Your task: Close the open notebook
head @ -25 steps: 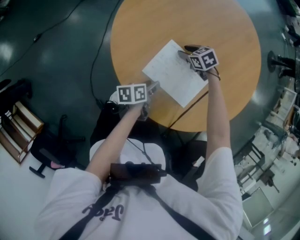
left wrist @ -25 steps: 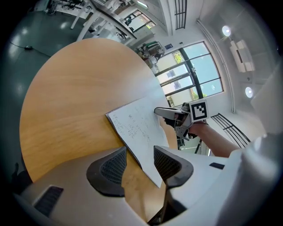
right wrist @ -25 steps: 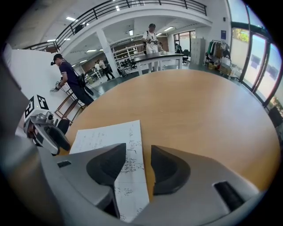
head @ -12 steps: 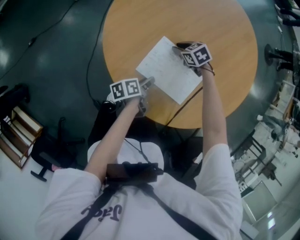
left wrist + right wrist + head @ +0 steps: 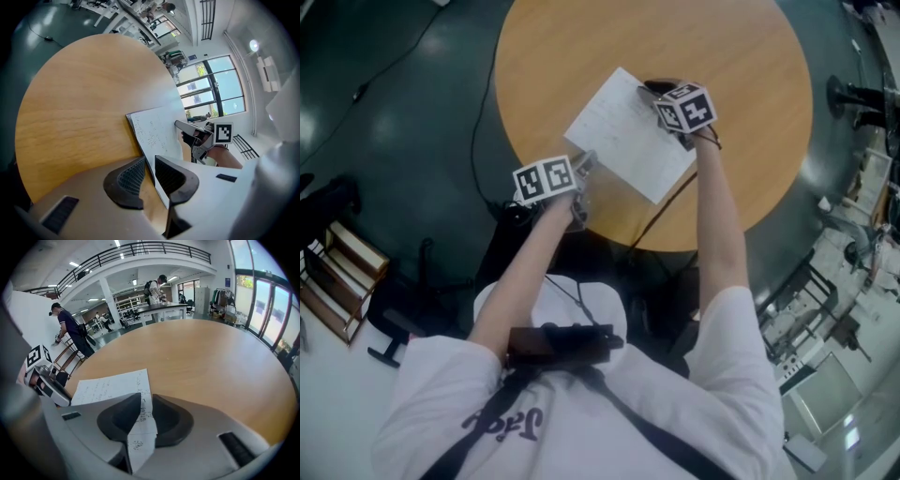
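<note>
The open notebook point(image 5: 623, 131) lies flat on the round wooden table point(image 5: 741, 84), a white handwritten page up. My left gripper point(image 5: 581, 165) is at its near left corner by the table's rim. In the left gripper view the jaws point(image 5: 149, 174) are closing astride the notebook's dark edge point(image 5: 140, 140), with a little wood still showing beside the left pad. My right gripper point(image 5: 661, 91) is at the far right edge. Its jaws point(image 5: 143, 414) are closing too, and the page's edge point(image 5: 140, 399) fills the gap between the pads.
A black cable point(image 5: 478, 122) runs over the dark floor to the left of the table. A wooden rack point(image 5: 337, 272) lies on the floor at the left, and stands and gear point(image 5: 858, 103) crowd the right. Two people point(image 5: 70, 326) stand far behind the table.
The table and notebook have slid slightly left and up in the head view. Both grippers keep their places at the notebook's two edges, and the left one has rolled a little.
</note>
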The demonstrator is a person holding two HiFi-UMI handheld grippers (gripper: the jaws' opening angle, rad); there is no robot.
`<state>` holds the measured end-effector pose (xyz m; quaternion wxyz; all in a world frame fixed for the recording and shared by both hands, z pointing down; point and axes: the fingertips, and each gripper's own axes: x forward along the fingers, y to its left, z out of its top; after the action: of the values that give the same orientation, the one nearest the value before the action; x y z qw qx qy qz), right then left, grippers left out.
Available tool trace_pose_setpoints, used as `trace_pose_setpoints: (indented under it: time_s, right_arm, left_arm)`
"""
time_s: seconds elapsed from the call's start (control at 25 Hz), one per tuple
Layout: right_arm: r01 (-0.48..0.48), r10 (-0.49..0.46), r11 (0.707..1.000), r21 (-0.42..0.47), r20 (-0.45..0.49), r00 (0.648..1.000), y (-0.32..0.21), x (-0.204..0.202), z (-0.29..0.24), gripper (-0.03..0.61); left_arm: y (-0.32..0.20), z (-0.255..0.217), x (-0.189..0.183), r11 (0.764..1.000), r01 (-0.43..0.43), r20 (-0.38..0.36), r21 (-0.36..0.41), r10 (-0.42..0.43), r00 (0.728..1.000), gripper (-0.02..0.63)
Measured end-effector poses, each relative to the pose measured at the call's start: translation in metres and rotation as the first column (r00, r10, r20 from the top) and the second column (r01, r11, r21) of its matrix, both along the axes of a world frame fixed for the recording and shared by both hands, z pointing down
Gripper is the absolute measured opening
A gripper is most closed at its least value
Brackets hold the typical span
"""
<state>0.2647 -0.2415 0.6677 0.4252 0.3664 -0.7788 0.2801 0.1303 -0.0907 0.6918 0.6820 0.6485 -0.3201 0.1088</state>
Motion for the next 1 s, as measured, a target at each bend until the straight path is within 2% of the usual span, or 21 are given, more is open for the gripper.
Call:
trace_pose_setpoints:
  time_s: [0.2,0.36,0.52,0.64,0.8,0.92,1.0]
  right_arm:
    - [-0.042,0.04,0.998,0.042,0.041,0.998,0.002,-0.004,-0.002,0.104]
    - [-0.084,0.079,0.994,0.068,0.067,0.995,0.002,0.002,-0.006,0.104]
    - [-0.12,0.112,0.988,0.097,0.088,0.99,0.002,0.007,-0.01,0.104]
    - [-0.153,0.142,0.981,0.122,0.095,0.985,0.001,0.013,-0.014,0.104]
    - [-0.209,0.192,0.966,0.151,0.115,0.975,0.0,0.02,-0.019,0.104]
    - [-0.25,0.231,0.948,0.199,0.116,0.966,-0.001,0.03,-0.025,0.104]
    - [-0.286,0.264,0.93,0.231,0.12,0.957,0.004,0.036,-0.03,0.106]
  left_arm:
    - [0.003,0.005,-0.007,0.999,-0.038,0.06,0.032,0.036,0.998,0.04]
    - [0.002,-0.001,-0.005,0.998,-0.039,0.063,0.054,0.035,0.997,0.025]
    - [-0.004,-0.011,-0.006,0.986,-0.084,0.12,0.143,0.067,0.991,0.014]
    - [-0.007,-0.018,-0.005,0.961,-0.156,0.193,0.228,0.112,0.975,0.014]
    - [-0.009,-0.023,-0.002,0.912,-0.245,0.282,0.33,0.153,0.947,0.014]
    - [-0.014,-0.032,0.005,0.872,-0.295,0.318,0.391,0.173,0.932,0.012]
    - [-0.014,-0.037,0.008,0.856,-0.312,0.322,0.413,0.183,0.929,0.012]
